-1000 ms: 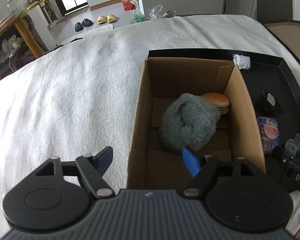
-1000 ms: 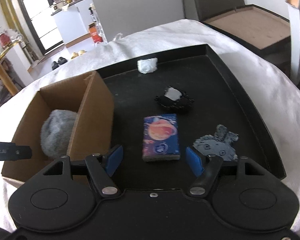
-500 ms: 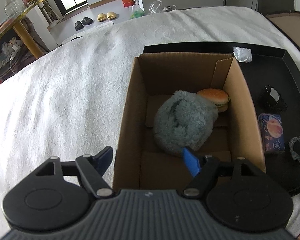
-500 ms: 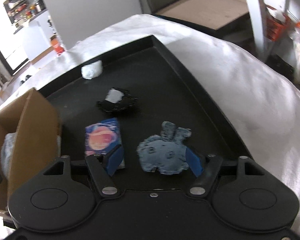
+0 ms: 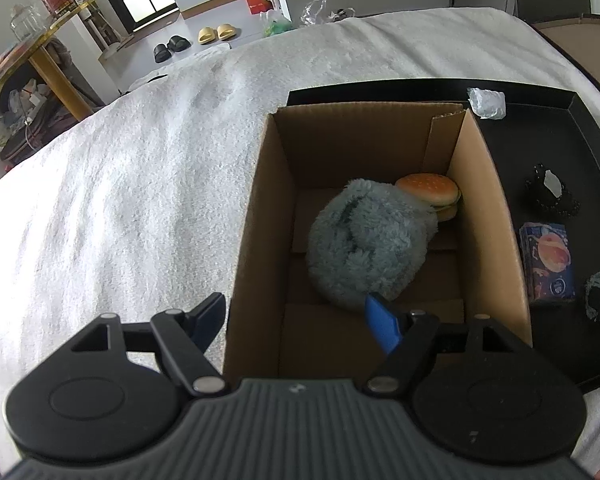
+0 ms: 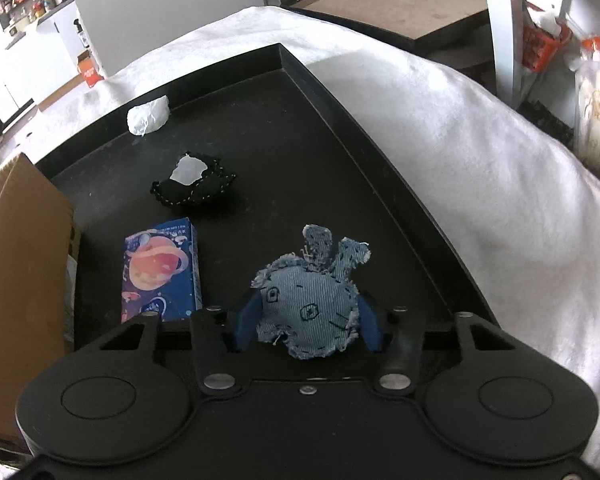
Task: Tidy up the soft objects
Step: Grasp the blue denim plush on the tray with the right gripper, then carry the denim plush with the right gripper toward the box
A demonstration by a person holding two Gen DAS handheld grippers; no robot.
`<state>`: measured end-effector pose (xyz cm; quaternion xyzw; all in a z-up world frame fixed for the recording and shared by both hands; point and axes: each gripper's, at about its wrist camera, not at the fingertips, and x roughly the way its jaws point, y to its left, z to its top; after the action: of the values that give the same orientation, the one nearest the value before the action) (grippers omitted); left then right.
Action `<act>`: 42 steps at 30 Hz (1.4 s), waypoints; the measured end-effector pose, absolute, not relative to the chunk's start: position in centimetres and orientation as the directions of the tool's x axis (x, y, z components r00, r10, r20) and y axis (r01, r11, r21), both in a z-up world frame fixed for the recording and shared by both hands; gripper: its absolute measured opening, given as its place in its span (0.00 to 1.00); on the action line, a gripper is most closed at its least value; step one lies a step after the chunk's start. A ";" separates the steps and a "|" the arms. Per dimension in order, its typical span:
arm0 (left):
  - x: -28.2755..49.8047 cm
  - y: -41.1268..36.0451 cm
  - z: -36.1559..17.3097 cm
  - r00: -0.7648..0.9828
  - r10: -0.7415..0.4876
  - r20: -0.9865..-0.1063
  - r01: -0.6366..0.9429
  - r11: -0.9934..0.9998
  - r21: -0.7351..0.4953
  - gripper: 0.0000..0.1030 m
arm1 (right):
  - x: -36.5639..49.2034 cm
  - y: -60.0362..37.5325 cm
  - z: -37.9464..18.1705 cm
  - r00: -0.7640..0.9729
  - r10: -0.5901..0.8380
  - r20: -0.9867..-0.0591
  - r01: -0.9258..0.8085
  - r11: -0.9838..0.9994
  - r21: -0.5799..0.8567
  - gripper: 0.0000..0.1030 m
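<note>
Both wrist views look steeply down, sharing the black tray [image 5: 580, 100] [image 6: 340, 92].

The fluffy grey-blue plush ball [image 5: 366, 246] hides the lower part of the toy hamburger [image 5: 430, 194] behind it. The brown cardboard box [image 6: 18, 276] is cut off at the right wrist view's left edge (its inside unseen there). Small print on the blue planet-printed packet [image 6: 160, 270] is unreadable.
</note>
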<state>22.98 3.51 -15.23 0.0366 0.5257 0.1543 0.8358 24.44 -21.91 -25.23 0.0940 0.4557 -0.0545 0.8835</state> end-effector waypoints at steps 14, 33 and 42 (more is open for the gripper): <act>22.1 4.6 -14.4 0.412 0.294 -0.862 -0.235 0.949 0.211 0.73 | 23.9 -21.9 -23.0 0.606 0.027 -0.795 0.150 0.978 0.148 0.38; 21.1 7.1 -13.3 0.438 0.250 -0.864 -0.275 0.952 0.136 0.73 | 23.3 -18.0 -18.1 0.657 0.087 -0.749 0.015 0.992 0.129 0.38; 20.7 7.9 -13.1 0.450 0.221 -0.865 -0.283 0.954 0.097 0.73 | 22.8 -16.0 -16.0 0.682 0.127 -0.720 -0.044 0.990 0.133 0.38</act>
<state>20.68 7.91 -13.10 -0.0308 0.5032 0.1482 0.8508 22.76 -16.00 -15.98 0.0523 0.3960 0.0469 0.9156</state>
